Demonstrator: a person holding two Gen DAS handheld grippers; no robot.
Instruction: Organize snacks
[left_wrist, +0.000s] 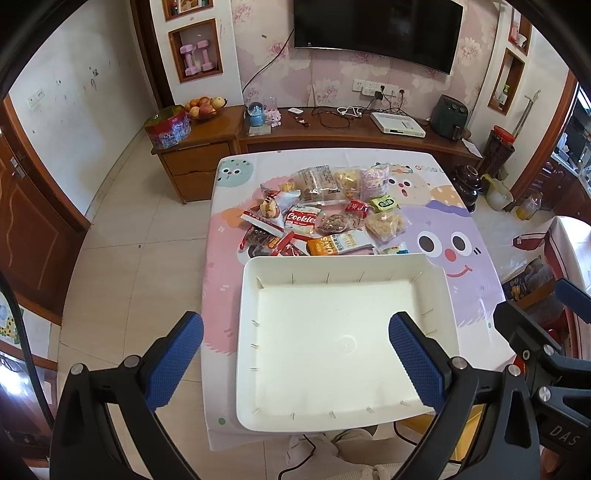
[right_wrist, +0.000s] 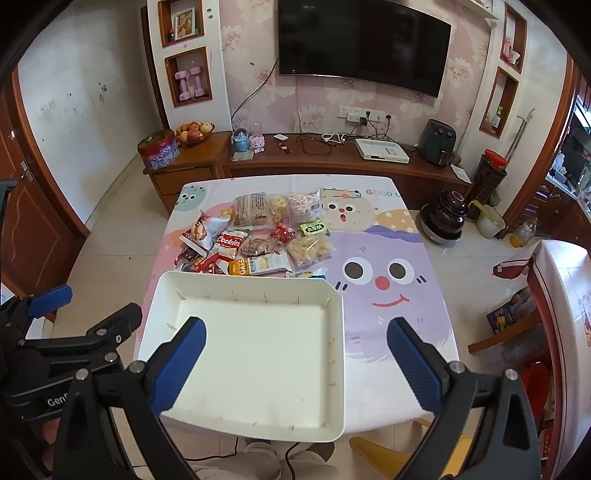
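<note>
Both grippers are hovering above the near edge of the table (left_wrist: 476, 236) with nothing in their grasp, presumably because the sorting has not begun. Starting at the left, the left gripper (left_wrist: 295, 358) is holding its jaws spread wide, 1 blue pad beyond the table's left edge and the other over the white tray (left_wrist: 448, 314), gripping nothing. That tray is sitting empty at the near edge, toward the near-left corner, probably placed there so that packets can be dropped in with a short reach. Just behind its far rim, the snack pile (left_wrist: 325, 210) is lying loose across the middle of the table toward the far edge: the red "Cookies" packet (left_wrist: 301, 218) on the left side, an orange oats packet (left_wrist: 325, 246) touching or nearly touching the tray's far rim, a clear bag of pale snacks (left_wrist: 384, 223) to its right, and a small green packet (left_wrist: 386, 202) behind that. Further right, the right gripper (right_wrist: 297, 358) is likewise gaping wide and holding nothing, 1 pad over the tray and the other over the bare printed cloth. Its open stance looks ready for reaching forward over the tray to the nearest packets.
</note>
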